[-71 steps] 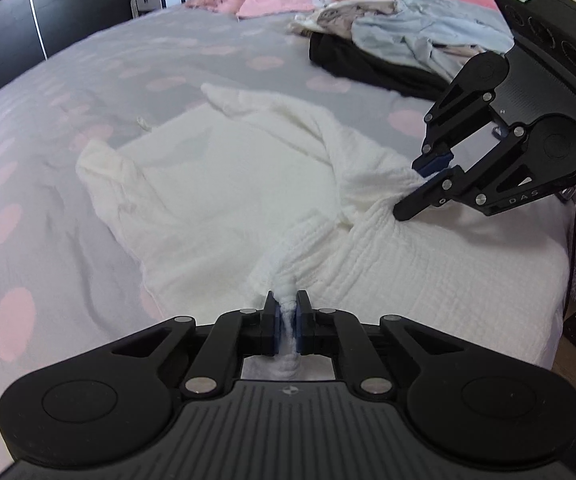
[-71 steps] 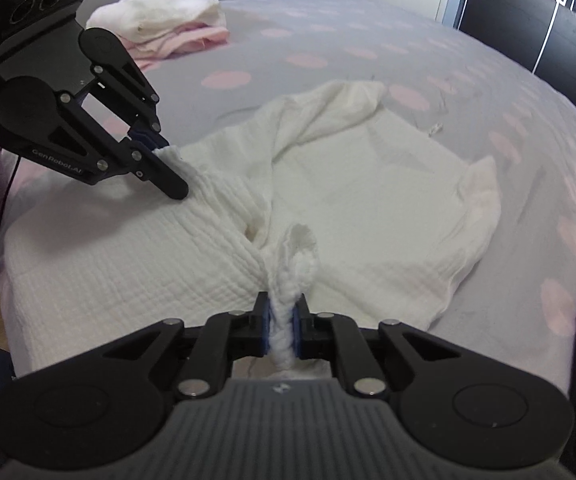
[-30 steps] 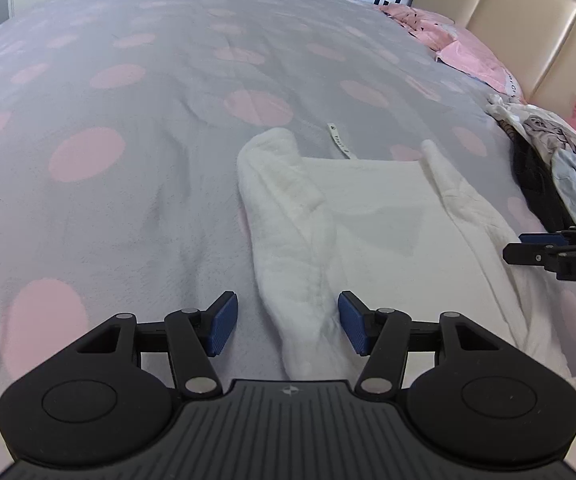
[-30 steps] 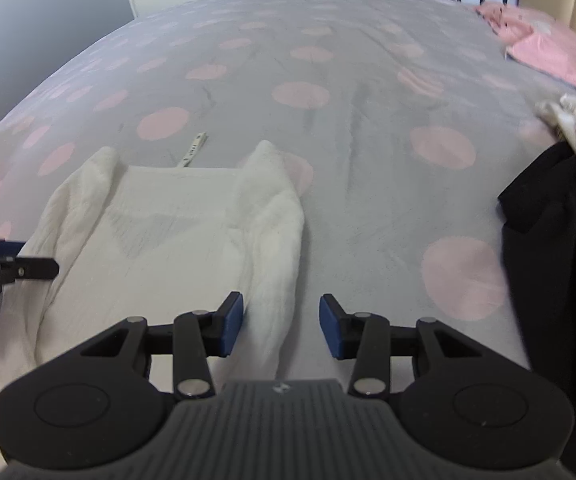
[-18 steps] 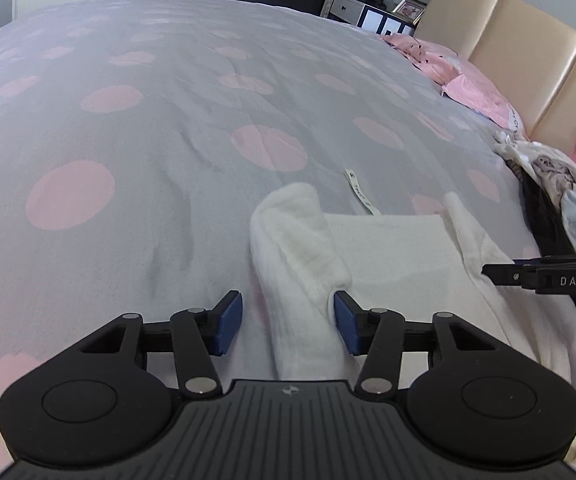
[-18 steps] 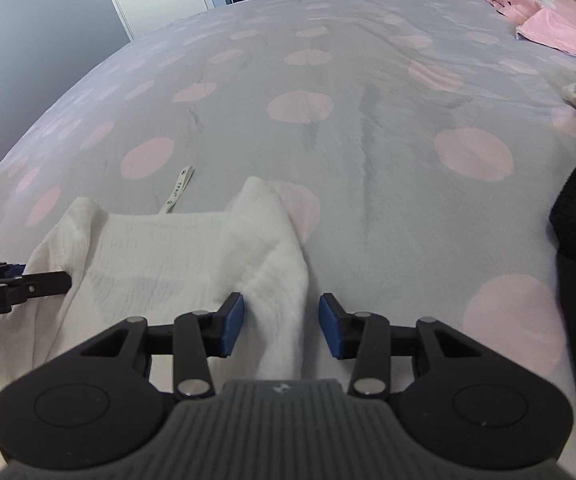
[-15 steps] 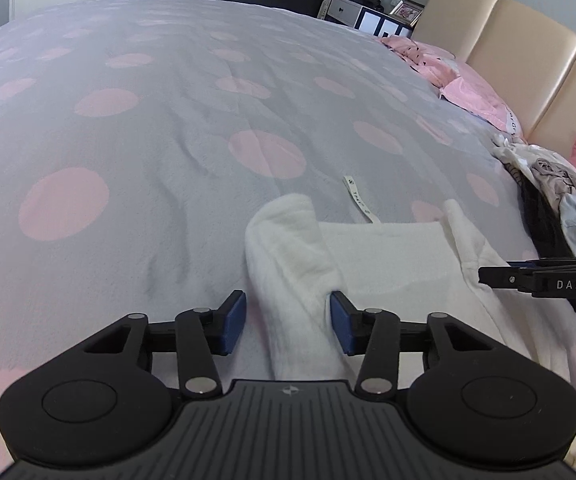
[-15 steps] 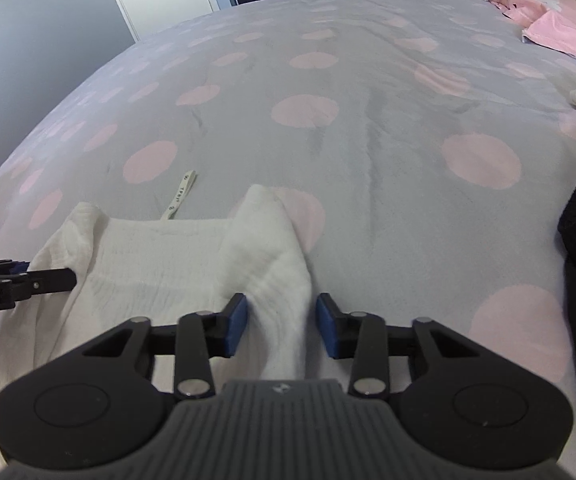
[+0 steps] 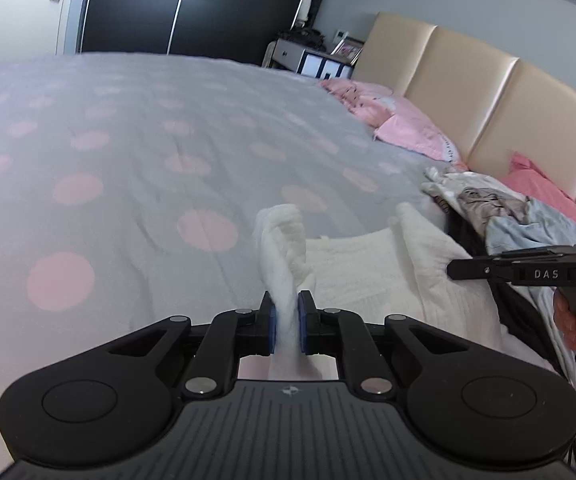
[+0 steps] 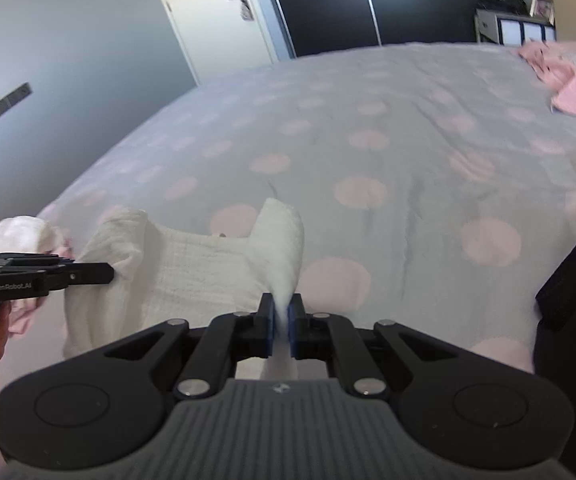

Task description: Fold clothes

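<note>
A white garment (image 9: 388,272) of soft, crinkled, waffle-like cloth lies on a bed covered by a grey bedspread (image 9: 135,152) dotted with pale pink circles. The garment's middle panel rests flat on the bedspread, while its two far corners are lifted into upright, rolled peaks.

The left gripper (image 9: 286,322) has its blue pads closing on one lifted corner, the cloth pinched between them and rising in a twisted fold above the fingers. The right gripper (image 10: 281,326) is clenched on the other corner in the same way, a tall flap of white cloth standing just beyond its blue pads. In each wrist view the other gripper appears side-on at the edge of the picture, held by a hand (image 9: 572,316) on its handle.

To the right of the garment, near a beige padded headboard (image 9: 468,100), lies a heap of unfolded clothes (image 9: 500,208) in cream, pale blue and black, with pink clothing (image 9: 400,124) farther up the bed. At the left edge of the right wrist view sits what seems to be a small pile of white and pink clothes (image 10: 23,232), though it is blurred. Dark wardrobe doors (image 9: 191,8) stand beyond the bed.
</note>
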The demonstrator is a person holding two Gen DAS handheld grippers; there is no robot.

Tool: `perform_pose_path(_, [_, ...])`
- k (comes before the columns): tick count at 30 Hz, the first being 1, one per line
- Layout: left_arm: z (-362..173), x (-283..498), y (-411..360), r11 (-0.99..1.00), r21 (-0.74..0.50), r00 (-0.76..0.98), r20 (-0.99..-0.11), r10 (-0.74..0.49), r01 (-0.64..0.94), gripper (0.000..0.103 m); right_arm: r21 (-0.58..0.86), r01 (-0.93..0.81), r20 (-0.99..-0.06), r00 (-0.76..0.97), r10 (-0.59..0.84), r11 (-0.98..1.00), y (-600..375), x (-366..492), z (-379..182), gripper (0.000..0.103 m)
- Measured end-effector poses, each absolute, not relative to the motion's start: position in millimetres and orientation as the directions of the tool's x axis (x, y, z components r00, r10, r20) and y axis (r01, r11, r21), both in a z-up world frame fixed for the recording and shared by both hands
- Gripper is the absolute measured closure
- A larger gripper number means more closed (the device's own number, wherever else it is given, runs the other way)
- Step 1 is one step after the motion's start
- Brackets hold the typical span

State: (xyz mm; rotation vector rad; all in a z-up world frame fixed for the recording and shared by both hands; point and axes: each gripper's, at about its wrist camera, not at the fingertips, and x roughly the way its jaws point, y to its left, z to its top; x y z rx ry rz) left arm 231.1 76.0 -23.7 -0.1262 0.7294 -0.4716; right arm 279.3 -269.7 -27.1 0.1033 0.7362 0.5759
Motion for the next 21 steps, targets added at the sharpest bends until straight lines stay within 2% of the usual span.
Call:
perform_pose_path(12, [30, 129, 89, 0.844, -0.212, 0.656, -0.546, -0.521, 0.493, 0.096, 0.223, -0.603, -0.518, 0.593, 0.617, 0.766, -307, 174, 23, 0.095])
perform_pose_path(21, [24, 58, 90, 0.781, -0.128, 0.584, -0.592, -0.555, 0.612, 0.097, 0.183, -0.717, -0.55, 0.493, 0.675, 0.673, -332, 113, 9, 0.095])
